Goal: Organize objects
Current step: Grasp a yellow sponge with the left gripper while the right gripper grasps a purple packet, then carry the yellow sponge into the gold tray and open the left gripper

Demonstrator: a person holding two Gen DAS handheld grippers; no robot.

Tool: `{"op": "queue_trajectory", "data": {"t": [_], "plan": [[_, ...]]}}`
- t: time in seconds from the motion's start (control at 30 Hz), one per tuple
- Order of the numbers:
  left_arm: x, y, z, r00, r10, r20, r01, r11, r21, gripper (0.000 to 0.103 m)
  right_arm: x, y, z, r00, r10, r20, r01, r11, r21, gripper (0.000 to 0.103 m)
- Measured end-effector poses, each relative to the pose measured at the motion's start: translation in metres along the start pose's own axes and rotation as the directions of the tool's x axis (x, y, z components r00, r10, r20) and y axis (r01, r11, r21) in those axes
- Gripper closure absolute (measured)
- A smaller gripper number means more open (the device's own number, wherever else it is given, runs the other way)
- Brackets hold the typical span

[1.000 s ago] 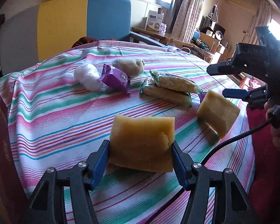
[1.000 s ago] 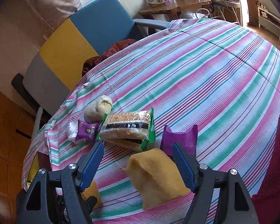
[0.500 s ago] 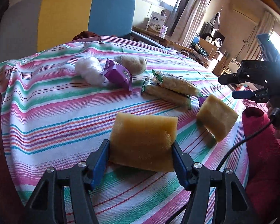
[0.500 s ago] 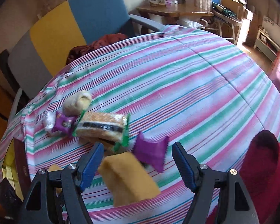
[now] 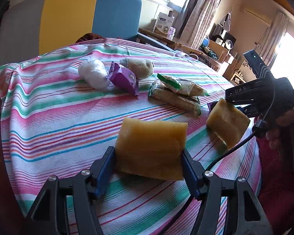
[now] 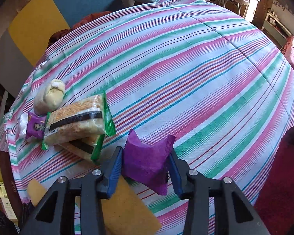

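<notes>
My left gripper [image 5: 149,154] is shut on a yellow sponge [image 5: 151,146], held just above the striped tablecloth [image 5: 58,121]. A second yellow sponge [image 5: 227,126] lies at the right, partly under my right gripper [image 6: 146,161]. My right gripper is shut on a purple snack packet [image 6: 147,164] next to that sponge [image 6: 127,211]. Two green-edged cracker packs [image 6: 76,122] lie stacked to its left; they also show in the left wrist view [image 5: 178,94].
A second purple packet [image 5: 124,79], a white wrapped bundle [image 5: 94,74] and a beige roll [image 5: 139,68] lie at the table's far side. A yellow and blue chair [image 5: 84,17] stands behind. A red cloth [image 6: 282,176] lies at the right edge.
My right gripper moved forward past the second sponge and closed on the purple packet. My left gripper kept its hold on the sponge and barely moved.
</notes>
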State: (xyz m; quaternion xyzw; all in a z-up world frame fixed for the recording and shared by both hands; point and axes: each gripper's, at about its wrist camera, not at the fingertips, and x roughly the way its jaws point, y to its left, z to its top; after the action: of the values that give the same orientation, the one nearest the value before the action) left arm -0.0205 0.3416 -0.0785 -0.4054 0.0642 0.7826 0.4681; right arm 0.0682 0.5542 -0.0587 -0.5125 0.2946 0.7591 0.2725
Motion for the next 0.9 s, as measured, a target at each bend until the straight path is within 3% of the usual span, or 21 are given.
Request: {"op": "queue_trajectory", "data": {"t": [0.23,0.43,0.53,0.63,0.9], "plan": [[0.001,-0.001,0.001,1.000,0.006,0.000,-0.006,1.000,0.007,0.037,-0.002,-0.008,-0.001,1.000,-0.006,0.017,0.005,1.000,0.025,0.063],[0.000,0.001,0.003,1.000,-0.007,0.001,0.007,1.000,-0.003,0.038,-0.020,-0.020,0.000,0.992,-0.042,0.122,0.032,0.996,0.082,0.063],[-0.006,0.003,0.004,1.000,0.006,0.009,-0.005,1.000,-0.022,0.039,-0.028,-0.020,0.002,0.988,-0.002,0.157,-0.011,0.996,0.083,0.063],[-0.018,0.001,0.001,0.999,0.027,0.017,-0.026,0.999,-0.025,0.039,-0.036,-0.014,0.001,0.979,0.043,0.201,-0.054,0.997,0.051,0.063],[-0.077,-0.004,0.005,0.992,0.060,0.107,-0.057,0.998,-0.028,0.039,-0.040,-0.018,0.001,0.971,0.070,0.227,-0.082,0.996,0.046,0.063]]}}
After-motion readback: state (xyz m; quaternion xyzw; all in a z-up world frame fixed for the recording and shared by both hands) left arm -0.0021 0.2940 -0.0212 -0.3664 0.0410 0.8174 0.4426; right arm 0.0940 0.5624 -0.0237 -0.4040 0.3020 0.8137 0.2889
